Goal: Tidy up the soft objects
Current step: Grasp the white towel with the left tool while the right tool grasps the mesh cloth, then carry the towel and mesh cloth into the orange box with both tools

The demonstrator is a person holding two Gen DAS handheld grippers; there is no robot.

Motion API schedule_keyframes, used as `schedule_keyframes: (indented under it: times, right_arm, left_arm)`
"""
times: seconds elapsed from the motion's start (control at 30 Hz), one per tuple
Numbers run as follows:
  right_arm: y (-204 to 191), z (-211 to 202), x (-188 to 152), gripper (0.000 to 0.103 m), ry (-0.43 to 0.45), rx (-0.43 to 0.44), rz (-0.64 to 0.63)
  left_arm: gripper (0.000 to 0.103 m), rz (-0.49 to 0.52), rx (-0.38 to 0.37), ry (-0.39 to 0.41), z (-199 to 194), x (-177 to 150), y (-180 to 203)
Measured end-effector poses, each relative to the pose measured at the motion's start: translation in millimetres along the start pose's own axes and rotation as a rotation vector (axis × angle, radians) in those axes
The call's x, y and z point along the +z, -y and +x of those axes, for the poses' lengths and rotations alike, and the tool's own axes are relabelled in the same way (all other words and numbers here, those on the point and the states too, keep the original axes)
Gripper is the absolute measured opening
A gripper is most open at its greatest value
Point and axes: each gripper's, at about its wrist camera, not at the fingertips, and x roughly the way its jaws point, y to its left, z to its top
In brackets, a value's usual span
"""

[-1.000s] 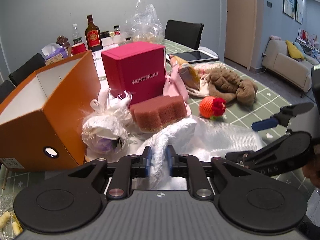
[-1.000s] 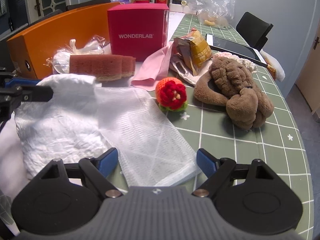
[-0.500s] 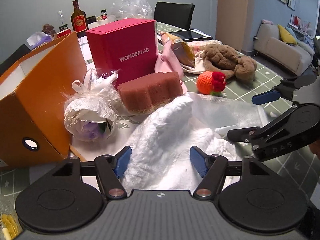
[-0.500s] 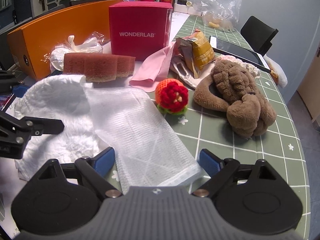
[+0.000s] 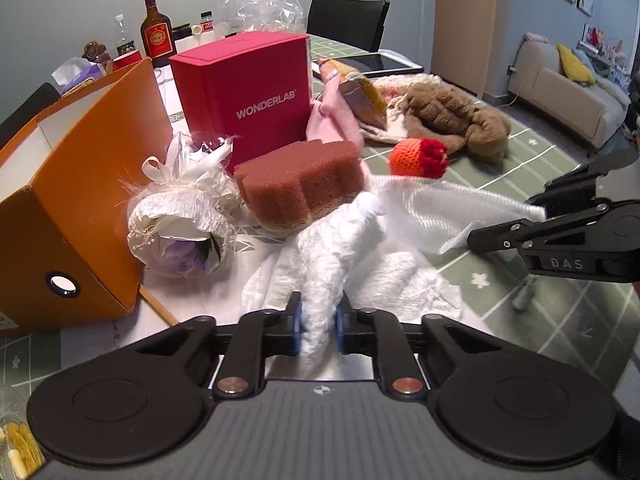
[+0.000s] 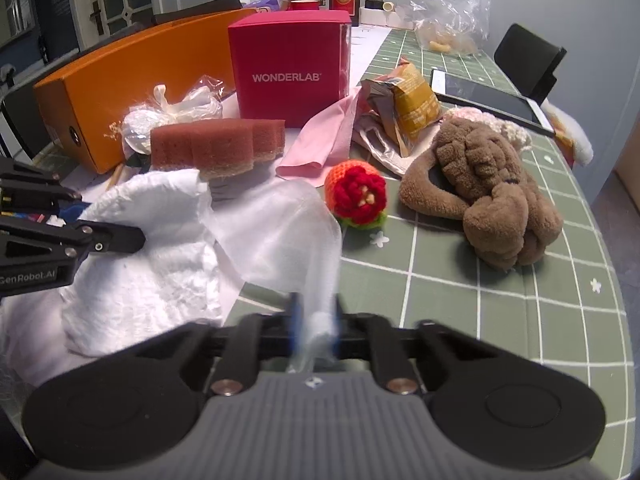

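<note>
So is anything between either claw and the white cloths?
Nothing visible. The left claw has just closed on the fluffy white cloth, and the right claw on the sheer white mesh cloth.

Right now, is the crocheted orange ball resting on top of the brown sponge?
No, the crocheted orange ball sits on the green tablecloth, apart from the brown sponge.

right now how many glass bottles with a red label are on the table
1: the brown bottle at the far end of the table, behind the pink box. Others may be hidden.

"WONDERLAB" on pink box (image 5: pixel 256 92); "DAS", "GenRobot.AI" on gripper bodies.
</note>
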Motion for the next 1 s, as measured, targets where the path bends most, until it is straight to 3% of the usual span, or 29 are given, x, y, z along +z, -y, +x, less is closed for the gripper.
schedule_keyframes:
  times: [0.3, 0.57, 1.0]
  right_arm:
    - [14.6, -38.7, -0.5, 0.006, 0.036, -0.017, 0.003]
    - [3.0, -78.7, 24.0, 0.006, 0.094, -0.019, -0.063]
    - [13.8, -114.7, 54.6, 0.006, 0.188, -0.022, 0.001]
  left_arm:
    - [0.011, 0.044, -0.058, 0.021, -30.2, 6.0, 12.6]
    - [0.011, 0.065, -0.099, 0.091, -66.9, 20.2, 21.4]
    - [0.011, 0.087, -0.039, 0.275, -105.1, 102.6, -6.7]
